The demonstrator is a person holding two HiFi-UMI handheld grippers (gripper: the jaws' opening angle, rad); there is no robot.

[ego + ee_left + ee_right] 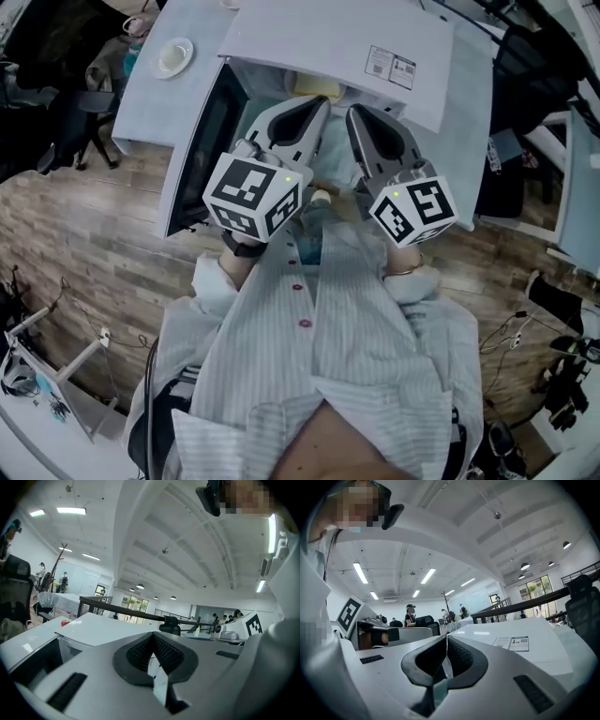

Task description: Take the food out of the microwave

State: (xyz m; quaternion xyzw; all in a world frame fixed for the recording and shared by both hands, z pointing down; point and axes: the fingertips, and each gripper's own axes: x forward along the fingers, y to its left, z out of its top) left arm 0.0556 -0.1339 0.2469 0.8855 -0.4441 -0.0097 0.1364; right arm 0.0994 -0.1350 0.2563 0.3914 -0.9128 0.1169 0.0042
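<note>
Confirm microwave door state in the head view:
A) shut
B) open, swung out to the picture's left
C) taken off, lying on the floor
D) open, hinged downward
B: the microwave door with its dark window stands swung out at the left side of the white microwave, which leaves the front of the cavity open.

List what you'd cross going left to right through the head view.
Office chair → open microwave door → left gripper → right gripper. The small plate and the printed label overlap these sideways, so they're left out.
</note>
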